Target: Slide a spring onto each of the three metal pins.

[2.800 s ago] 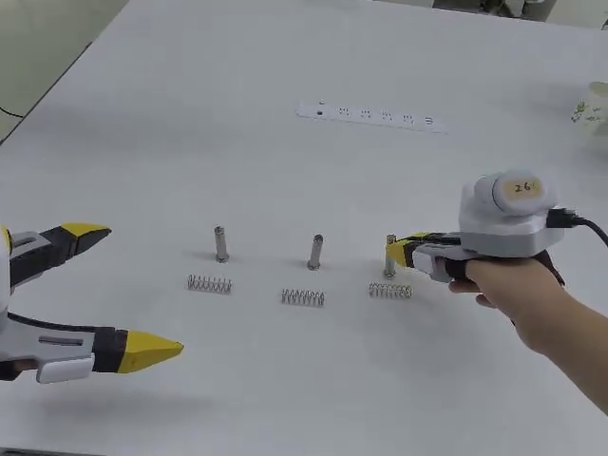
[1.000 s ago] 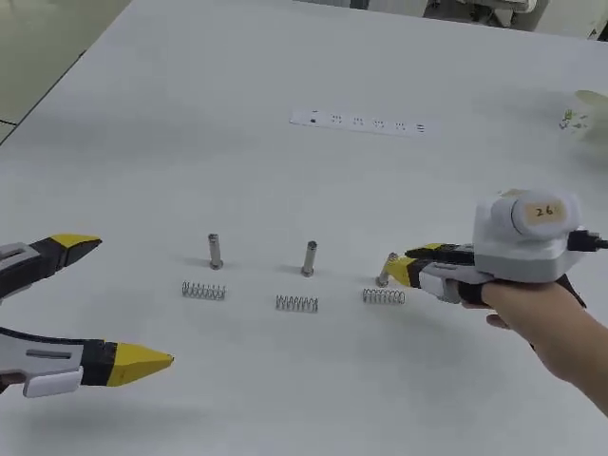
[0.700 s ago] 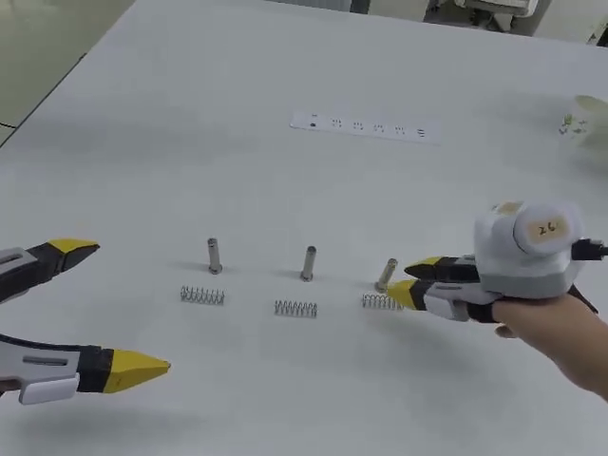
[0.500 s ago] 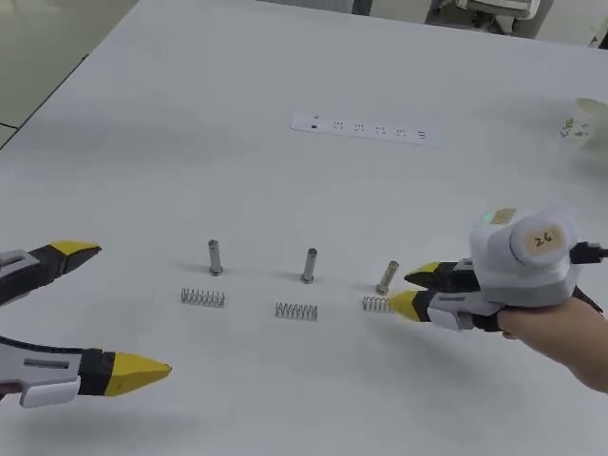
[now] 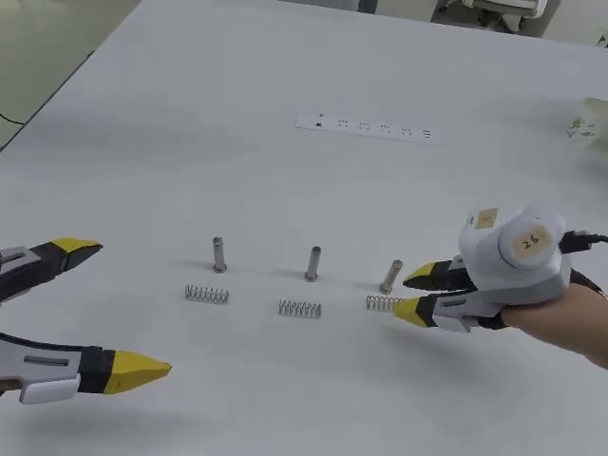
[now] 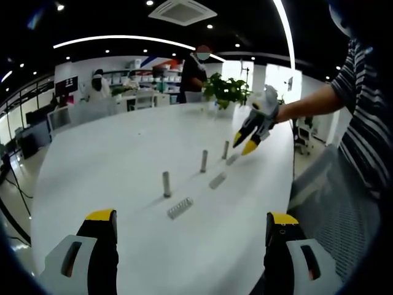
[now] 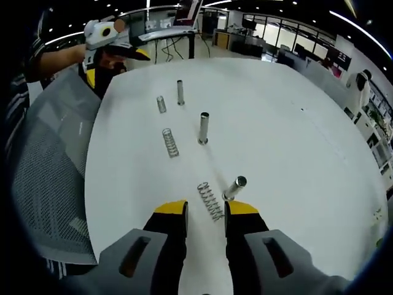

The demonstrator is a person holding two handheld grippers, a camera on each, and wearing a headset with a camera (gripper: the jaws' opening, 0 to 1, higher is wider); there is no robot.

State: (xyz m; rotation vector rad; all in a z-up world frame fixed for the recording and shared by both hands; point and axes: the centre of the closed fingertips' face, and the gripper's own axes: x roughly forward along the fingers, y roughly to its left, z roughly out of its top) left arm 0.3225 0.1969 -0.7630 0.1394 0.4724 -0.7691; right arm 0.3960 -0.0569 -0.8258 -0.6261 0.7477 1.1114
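Observation:
Three metal pins stand in a row on the white table: left pin (image 5: 218,255), middle pin (image 5: 313,264), right pin (image 5: 390,276), which looks tilted (image 7: 234,187). A spring lies just in front of each: left spring (image 5: 206,294), middle spring (image 5: 299,309), right spring (image 5: 382,303). My right gripper (image 5: 408,294) is open, low over the table, its yellow tips on either side of the right spring's near end (image 7: 210,200). My left gripper (image 5: 123,306) hangs wide open at the lower left, well clear of the left spring (image 6: 180,208), with nothing in it.
A white power strip (image 5: 370,126) lies farther back on the table. A small pale object (image 5: 584,124) sits at the far right edge. The table's left edge (image 5: 57,90) runs diagonally. People and a potted plant (image 6: 228,91) stand beyond the table.
My right gripper has left the right pin, come toward me and dropped so its tips flank the right spring's end. The left gripper has stayed put.

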